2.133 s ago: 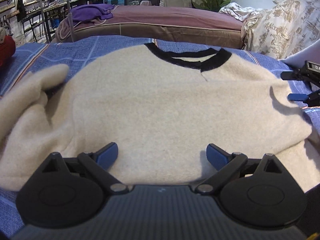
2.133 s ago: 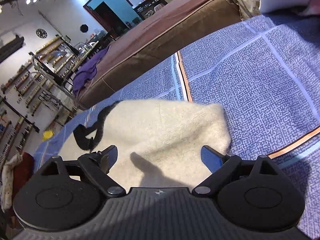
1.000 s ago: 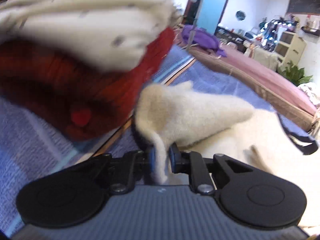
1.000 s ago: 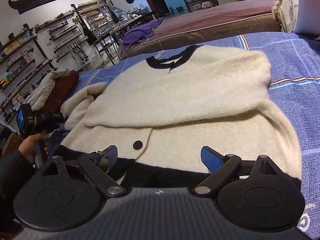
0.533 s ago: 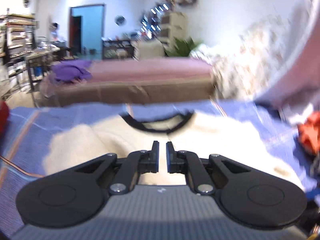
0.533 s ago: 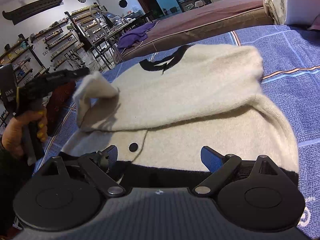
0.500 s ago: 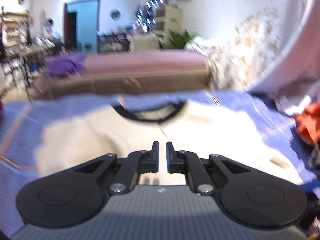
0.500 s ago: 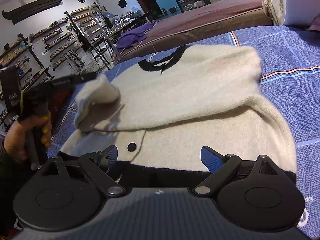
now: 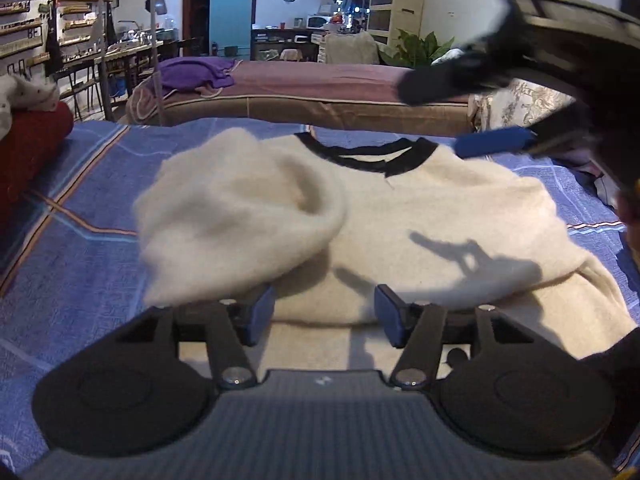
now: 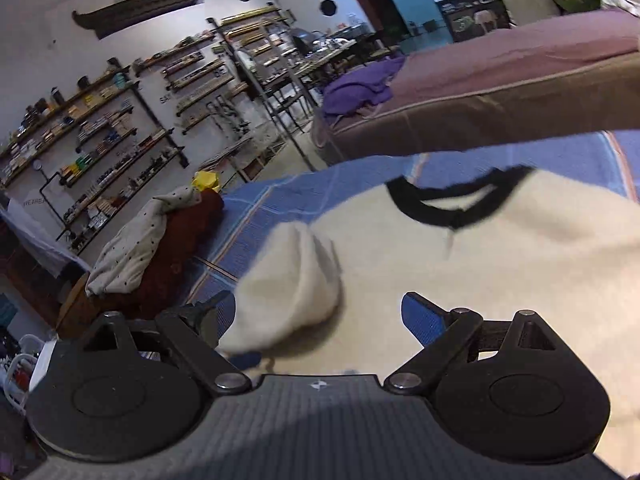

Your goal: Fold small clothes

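We're on the blue patterned bedspread [image 9: 88, 248] with the cream sweater [image 9: 440, 216] laid flat across it, black collar [image 9: 372, 156] at the far edge. Looks like the sleeve-fold step: the left sleeve [image 9: 240, 216] lies bunched over the sweater's left side, not flat, and the other sleeve seems folded across the front already.

Left gripper [image 9: 324, 312]: jaws opening, nothing between the pads; the sleeve's edge sits just above the left pad, seemingly let go. Right gripper [image 10: 318, 320]: jaws spread wide, empty, hanging over the sweater near the sleeve; in the left view it shows as a blurred dark shape at upper right.

Next move, our guess: flatten the bunched sleeve across the chest, then take the hem and fold toward the collar. Needs a clean pinch on one layer only; the knit is thick and soft and will likely drag the lower layers.

Around: a second bed with a brown and mauve cover [image 9: 320, 92] behind, purple cloth [image 9: 192, 72] on it. Red garment [image 10: 176, 248] with a spotted white one [image 10: 132, 244] piled at the left edge, well apart from the sweater. Nothing blocks the fold path.
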The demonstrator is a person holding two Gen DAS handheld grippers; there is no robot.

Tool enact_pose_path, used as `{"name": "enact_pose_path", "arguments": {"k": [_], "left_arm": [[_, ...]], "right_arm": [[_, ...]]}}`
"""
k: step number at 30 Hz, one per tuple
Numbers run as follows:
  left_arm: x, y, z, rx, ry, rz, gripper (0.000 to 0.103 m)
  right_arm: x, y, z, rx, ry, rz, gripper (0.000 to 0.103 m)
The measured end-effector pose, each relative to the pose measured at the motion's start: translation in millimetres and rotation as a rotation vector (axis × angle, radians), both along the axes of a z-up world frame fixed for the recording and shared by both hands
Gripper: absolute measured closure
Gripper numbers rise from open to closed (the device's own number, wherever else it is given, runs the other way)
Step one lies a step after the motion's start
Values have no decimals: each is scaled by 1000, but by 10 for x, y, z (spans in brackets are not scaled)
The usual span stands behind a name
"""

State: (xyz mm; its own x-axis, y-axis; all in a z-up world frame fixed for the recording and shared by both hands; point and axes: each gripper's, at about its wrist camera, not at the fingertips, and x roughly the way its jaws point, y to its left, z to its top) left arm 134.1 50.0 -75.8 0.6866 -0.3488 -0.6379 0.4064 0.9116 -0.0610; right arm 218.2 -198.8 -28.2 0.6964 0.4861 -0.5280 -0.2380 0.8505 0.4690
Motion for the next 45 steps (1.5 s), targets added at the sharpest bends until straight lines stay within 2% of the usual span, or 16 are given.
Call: {"name": "enact_pose_path", "arguments": {"k": [5, 7, 10, 12, 15, 18, 21, 23, 25, 30, 33, 35, 37, 38, 42, 45], "left_arm": [[45, 116, -114, 23, 11, 26, 41], [132, 128, -160, 26, 28, 27, 41], [256, 138, -192, 17, 46, 18, 34], [317, 144, -205, 9, 60, 21, 33], [348, 189, -238, -42, 82, 46, 28], [351, 179, -246, -59, 91, 63, 24], [315, 98, -231, -32, 84, 54, 17], [293, 56, -238, -2, 75, 47, 16], [276, 43, -235, 11, 77, 47, 16], [262, 111, -204, -30, 101, 67, 14], [266, 111, -203, -28, 106, 61, 14], [265, 108, -204, -23, 105, 54, 14], [274, 107, -206, -18, 104, 44, 14], [283, 114, -207, -19, 106, 39, 14], [329, 166, -223, -68, 126, 50, 14], [344, 144, -233, -65, 126, 49, 13]], "right_arm": [[728, 555, -405, -149, 132, -2, 0], [884, 650, -553, -158, 180, 19, 27], [1007, 582, -661, -57, 234, 34, 49], [914, 518, -510, -66, 158, -3, 84], [501, 380, -49, -170, -104, -95, 103], [51, 170, 240, -286, -256, -181, 102], [-42, -81, 98, -215, -132, -110, 92], [5, -188, -64, -116, -51, -82, 27], [99, -148, -128, -99, -15, -87, 0], [476, 354, -242, -107, 84, 48, 5], [715, 619, -384, -148, 137, 95, 29], [734, 686, -442, -191, 150, 75, 73], [651, 661, -392, -197, 100, 41, 78], [553, 615, -312, -189, 43, 0, 91], [-12, 328, 42, -164, -161, -143, 91], [-377, 134, 40, -202, -187, -166, 91]]}}
